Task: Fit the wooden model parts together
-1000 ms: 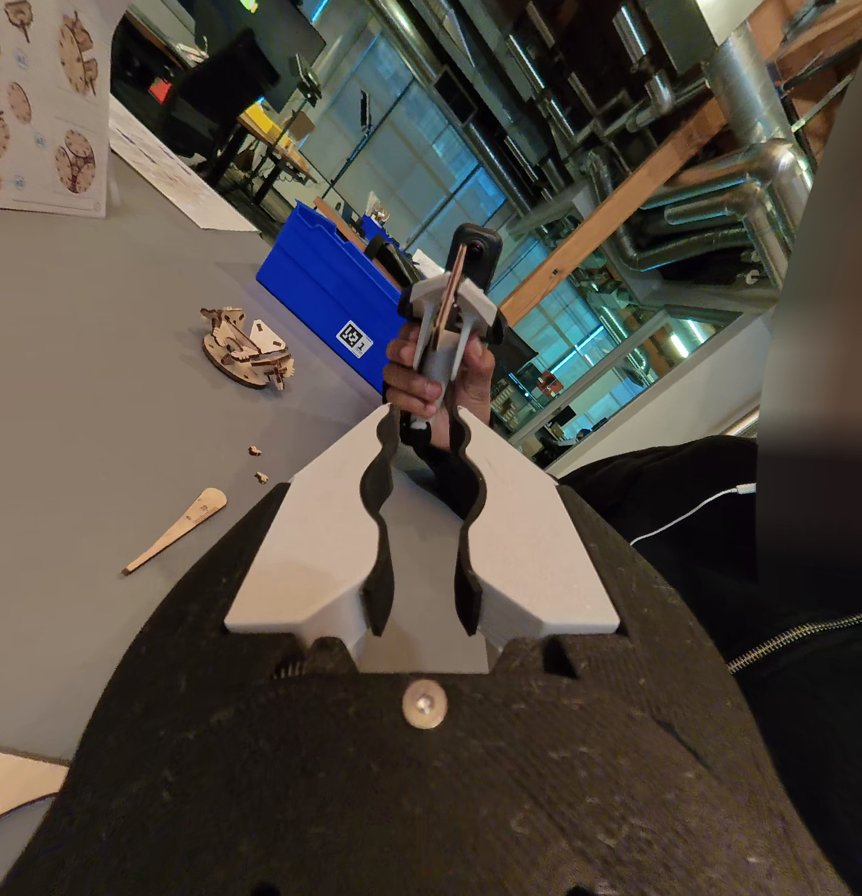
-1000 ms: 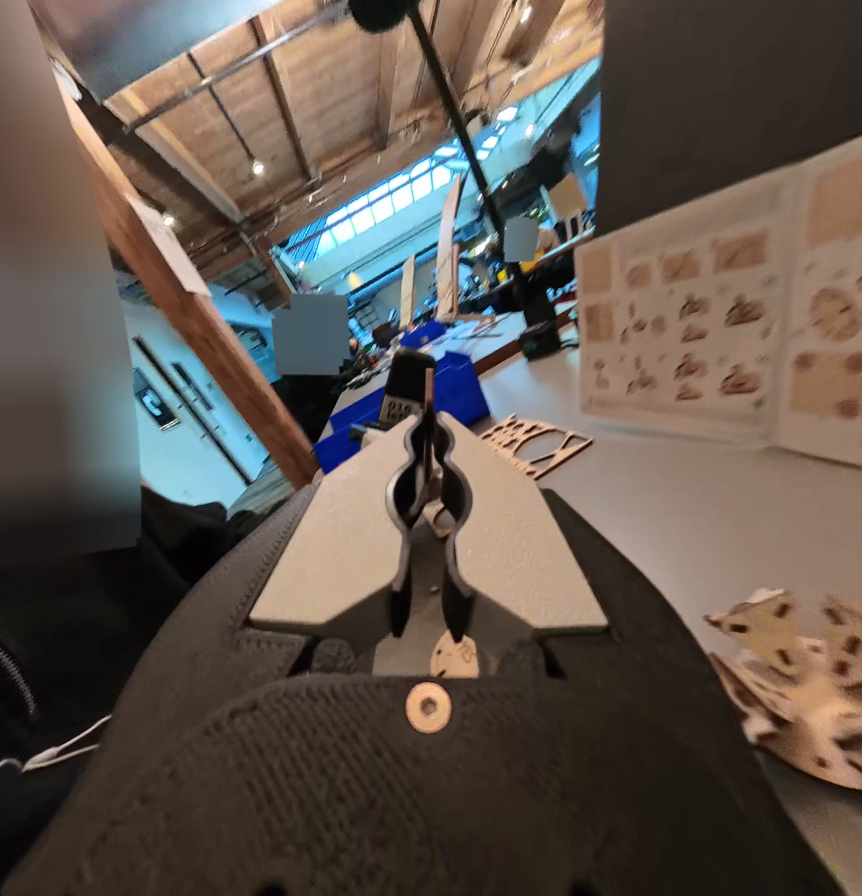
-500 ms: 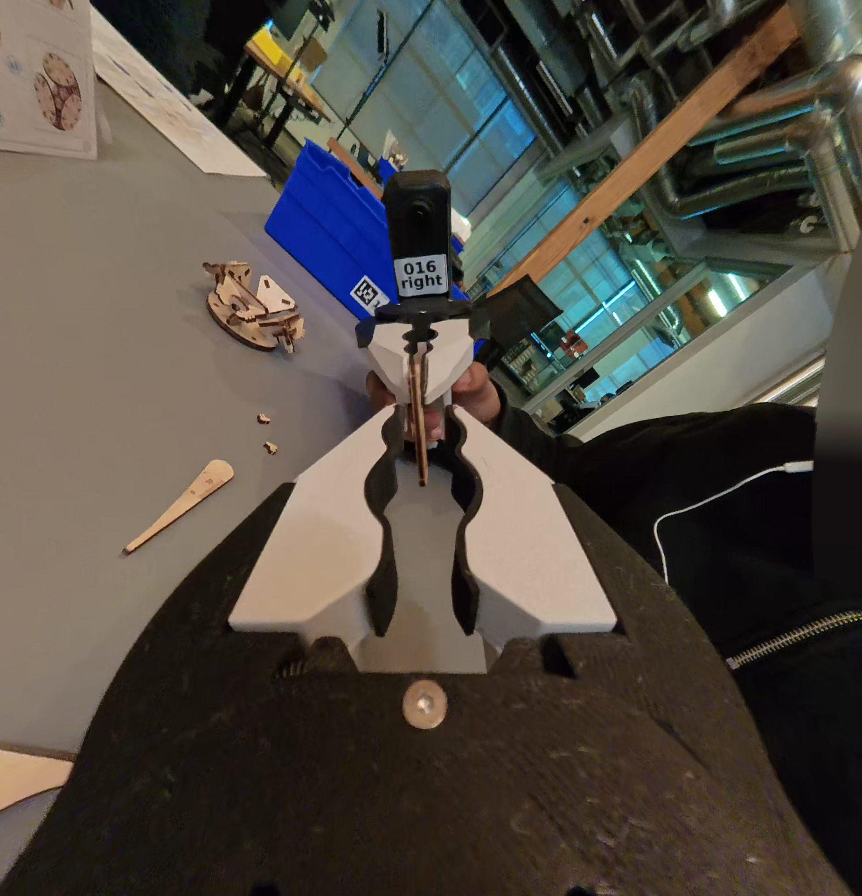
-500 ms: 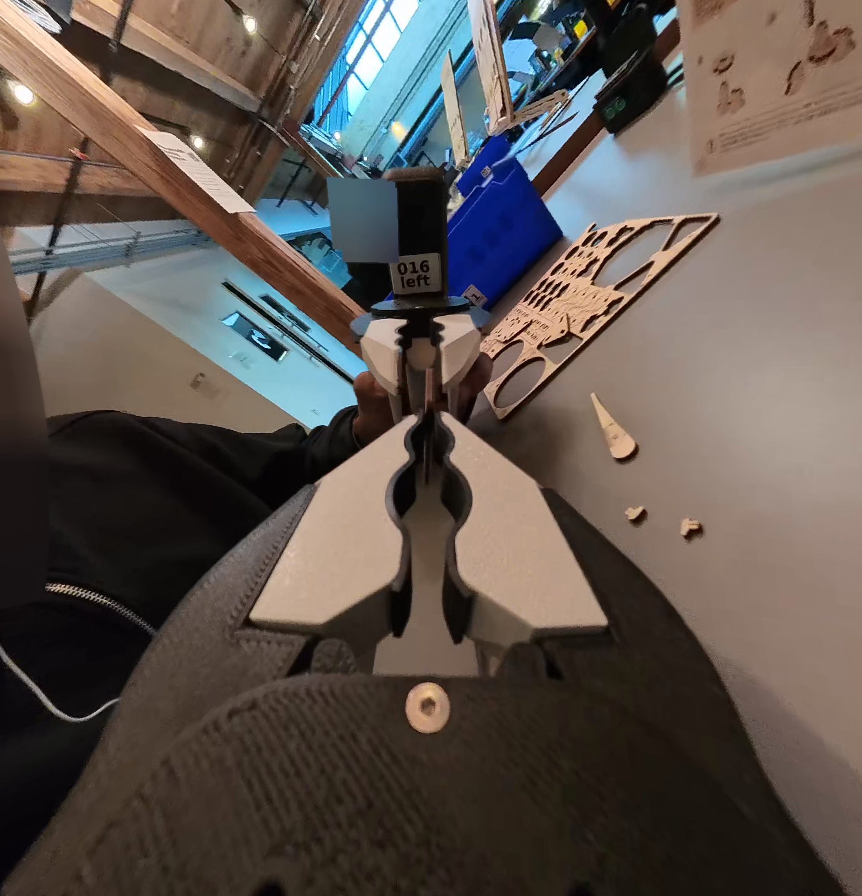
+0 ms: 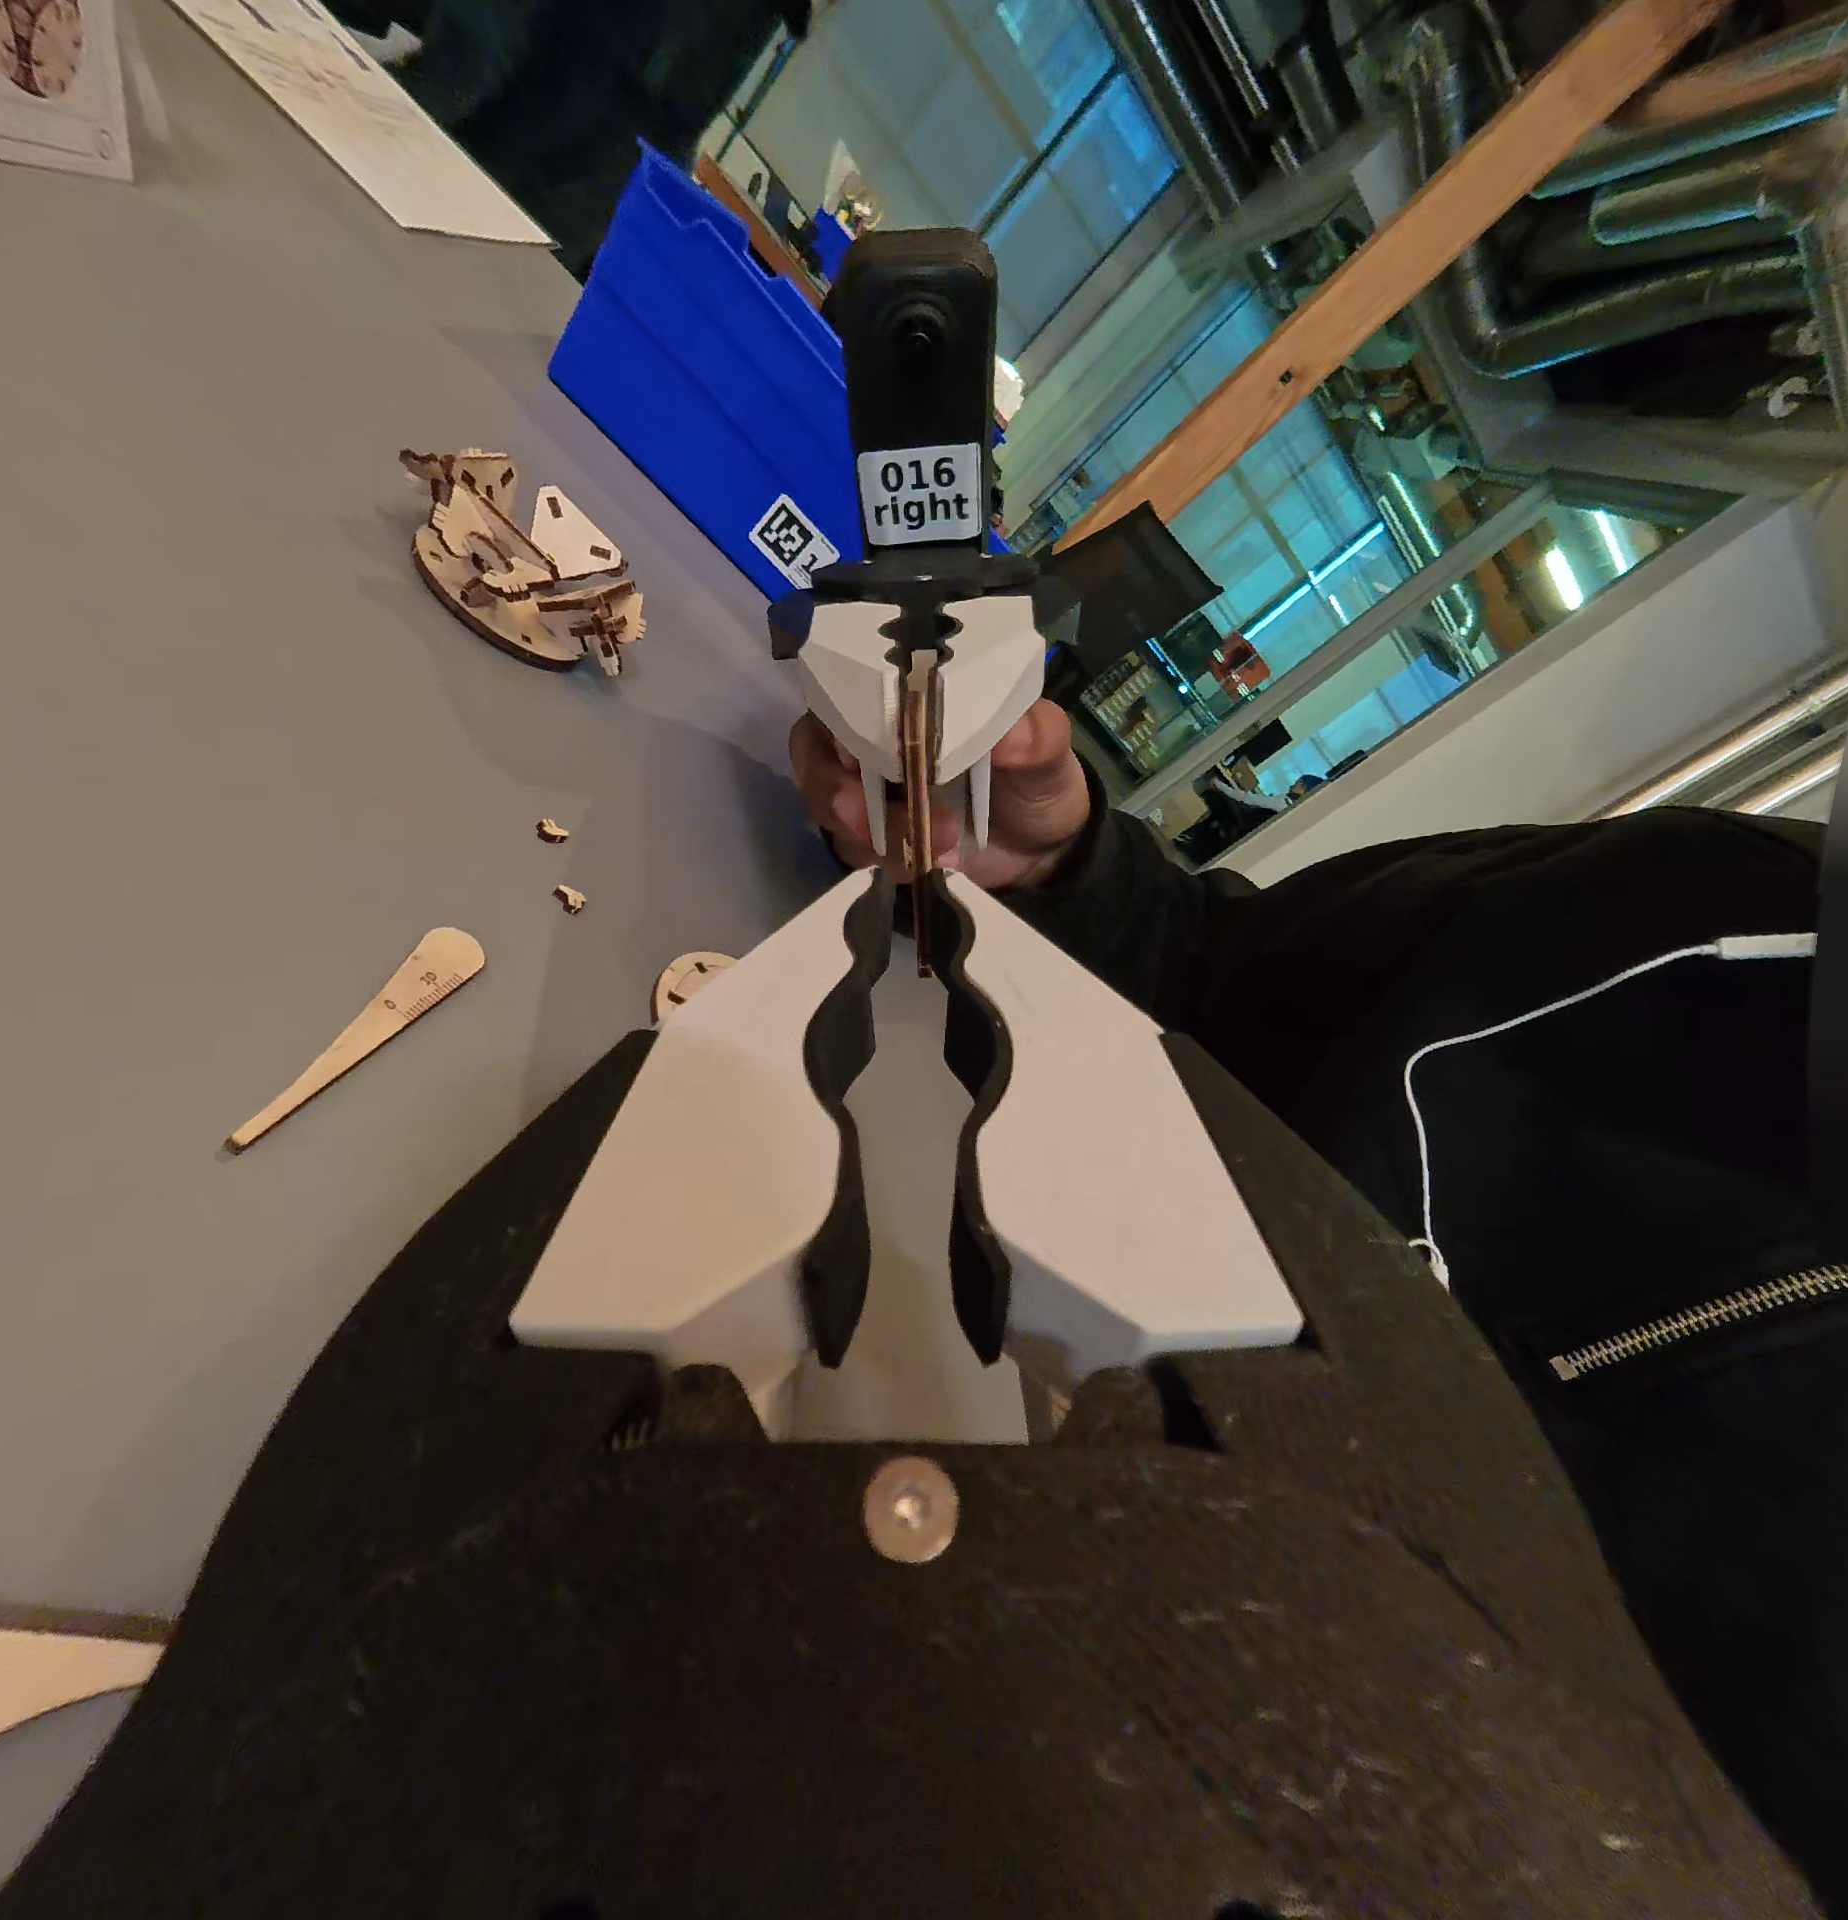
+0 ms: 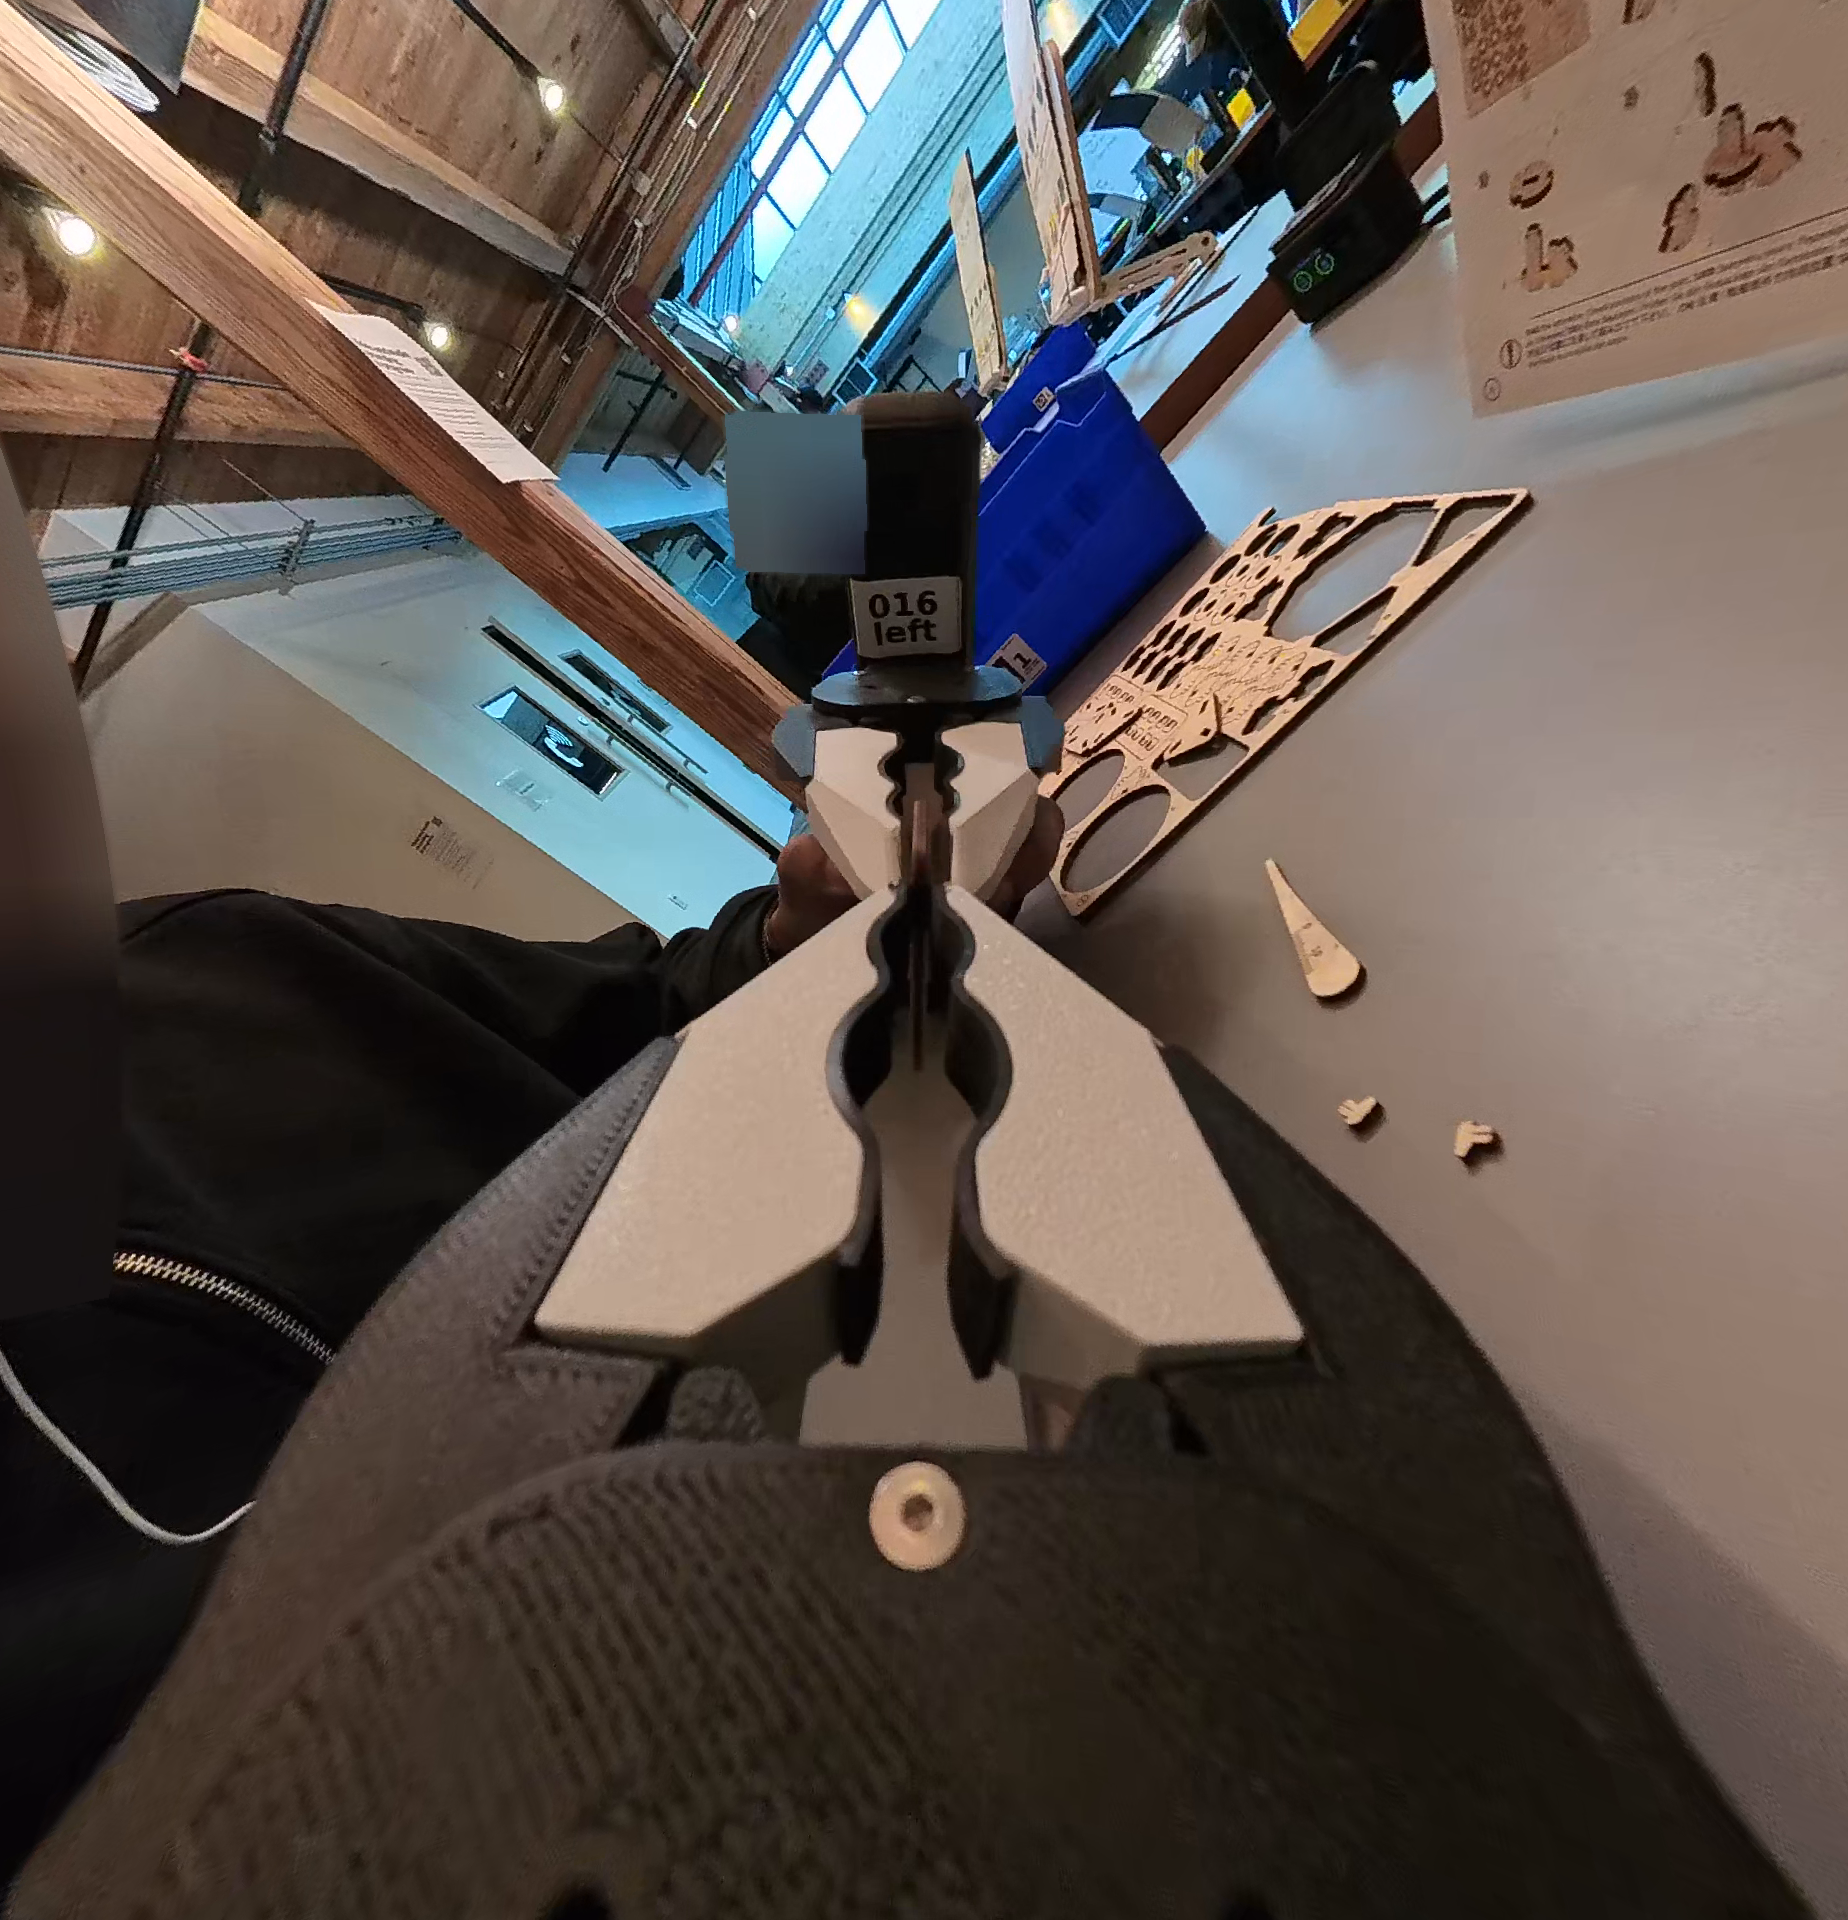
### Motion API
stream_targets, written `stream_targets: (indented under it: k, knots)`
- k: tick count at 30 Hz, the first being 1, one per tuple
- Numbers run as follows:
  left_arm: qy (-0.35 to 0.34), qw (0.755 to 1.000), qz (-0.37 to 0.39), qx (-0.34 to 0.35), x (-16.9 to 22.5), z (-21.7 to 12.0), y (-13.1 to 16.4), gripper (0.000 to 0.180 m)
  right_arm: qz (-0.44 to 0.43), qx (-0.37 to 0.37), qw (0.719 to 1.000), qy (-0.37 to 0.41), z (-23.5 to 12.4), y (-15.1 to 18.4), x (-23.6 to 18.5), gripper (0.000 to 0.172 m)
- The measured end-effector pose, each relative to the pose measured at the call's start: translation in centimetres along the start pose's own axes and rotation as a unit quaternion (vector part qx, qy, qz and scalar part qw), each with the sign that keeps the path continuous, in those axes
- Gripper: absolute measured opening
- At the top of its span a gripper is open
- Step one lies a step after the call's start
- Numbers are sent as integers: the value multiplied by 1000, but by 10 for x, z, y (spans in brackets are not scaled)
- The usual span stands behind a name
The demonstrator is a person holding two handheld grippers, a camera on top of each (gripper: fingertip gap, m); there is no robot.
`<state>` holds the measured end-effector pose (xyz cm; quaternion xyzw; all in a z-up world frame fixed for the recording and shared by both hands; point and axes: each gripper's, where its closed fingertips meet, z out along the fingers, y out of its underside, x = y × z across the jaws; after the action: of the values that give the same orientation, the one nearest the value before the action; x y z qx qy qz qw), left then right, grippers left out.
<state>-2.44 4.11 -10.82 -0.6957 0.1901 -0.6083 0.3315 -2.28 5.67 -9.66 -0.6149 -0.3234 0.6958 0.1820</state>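
My two grippers face each other above a grey table (image 5: 172, 831). My right gripper (image 6: 915, 904) is shut on a thin wooden piece (image 6: 915, 997), seen edge-on. It also shows in the left wrist view (image 5: 925, 717), held by a hand. The wooden piece (image 5: 918, 831) reaches from it in between the tips of my left gripper (image 5: 909, 888), whose jaws have closed to a narrow slot on it. In the right wrist view my left gripper (image 6: 918, 831) shows straight ahead with the piece between its fingers.
On the table lie a part-built wooden model (image 5: 525, 582), a wooden pointer with a scale (image 5: 369, 1029), two small wooden bits (image 5: 553, 831), a round wooden disc (image 5: 691, 982) and a laser-cut sheet (image 6: 1263, 665). A blue bin (image 5: 712, 353) and an instruction sheet (image 6: 1668, 187) stand farther off. The tips of both grippers are at nearly the same place.
The right gripper brought the wooden piece between the left gripper's fingers. The left jaws went from wide open to closed on it. The right stayed shut on the piece.
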Motion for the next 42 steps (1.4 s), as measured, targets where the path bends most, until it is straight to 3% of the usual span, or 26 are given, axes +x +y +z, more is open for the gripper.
stream_targets:
  k: [12, 16, 19, 33, 42]
  knots:
    - [8, 1000, -7, -6, 1, 1, 3, 1, -46, 4, 999, 22, 2, -2, -1, 0]
    - [6, 1000, 2, 7, 3, -1, -2, 1, -44, -6, 999, 25, 6, 4, 2, 15]
    - [4, 1000, 5, 19, 4, -4, -7, 1, -54, -15, 998, 33, 9, 7, 3, 15]
    - [-3, 1000, 4, 25, 1, -5, -7, 0, -75, -11, 996, 38, 6, 3, -1, 0]
    - [-67, 995, 68, 25, -7, -5, -9, 7, -82, -13, 994, 73, 13, 6, 5, 0]
